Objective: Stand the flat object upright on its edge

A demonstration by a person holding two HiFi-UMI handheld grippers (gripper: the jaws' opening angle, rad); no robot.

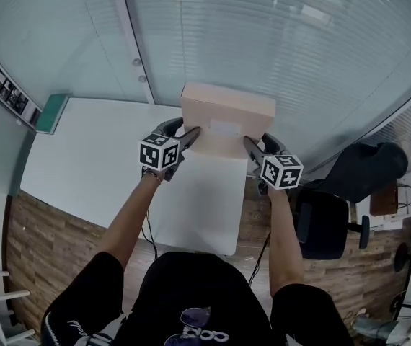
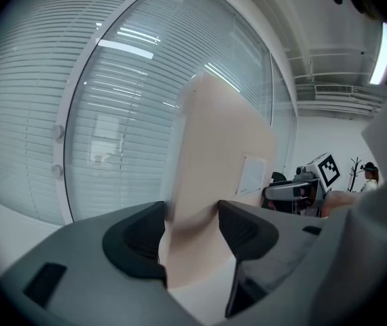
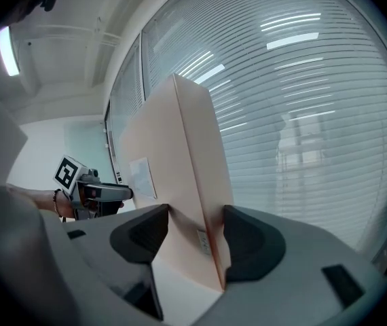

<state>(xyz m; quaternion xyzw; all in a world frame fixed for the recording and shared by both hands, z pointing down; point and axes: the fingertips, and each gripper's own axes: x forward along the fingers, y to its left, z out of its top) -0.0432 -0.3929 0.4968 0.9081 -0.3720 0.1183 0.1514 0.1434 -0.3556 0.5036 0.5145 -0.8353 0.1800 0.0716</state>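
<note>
Closed tan box (image 1: 227, 110), contents hidden from me, upright at the far edge of the white surface (image 1: 83, 157), bottom contact unclear, my left claw (image 1: 189, 135) clamped on one end, right claw (image 1: 250, 145) clamped on the other.

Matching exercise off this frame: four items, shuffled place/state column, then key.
1 cardboard box
2 left gripper
3 white label
4 office chair

A beside the table, on the person's right
B fingers closed on the box's left end
C upright on edge
D on the box's near face

Pairs: 1-C, 2-B, 3-D, 4-A
</note>
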